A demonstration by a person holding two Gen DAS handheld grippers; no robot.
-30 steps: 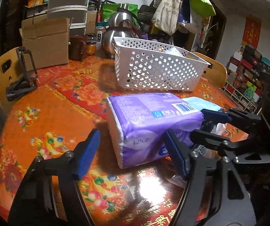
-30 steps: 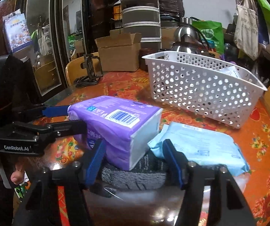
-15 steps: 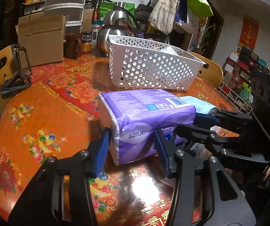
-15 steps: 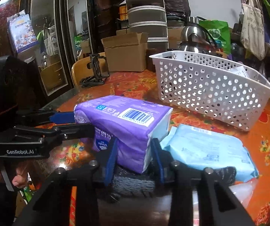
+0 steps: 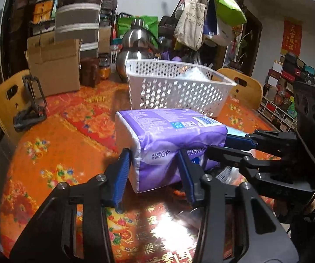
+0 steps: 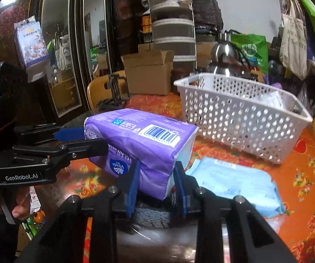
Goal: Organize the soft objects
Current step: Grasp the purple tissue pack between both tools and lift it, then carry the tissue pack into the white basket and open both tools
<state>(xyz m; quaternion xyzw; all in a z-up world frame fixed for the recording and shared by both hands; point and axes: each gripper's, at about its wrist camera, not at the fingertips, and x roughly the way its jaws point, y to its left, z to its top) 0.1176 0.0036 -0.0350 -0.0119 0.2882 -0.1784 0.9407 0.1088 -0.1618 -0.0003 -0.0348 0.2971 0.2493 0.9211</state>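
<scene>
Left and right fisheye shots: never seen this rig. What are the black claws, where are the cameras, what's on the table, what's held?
No robot arm: a person holds a two-finger gripper in each hand, each with a camera looking along its fingers. The left gripper and right gripper each show in the other's view. Both have just closed on opposite ends of the purple tissue pack, lifted slightly. On the floral tablecloth: a white basket, a light blue wipes pack, a dark cloth.
</scene>
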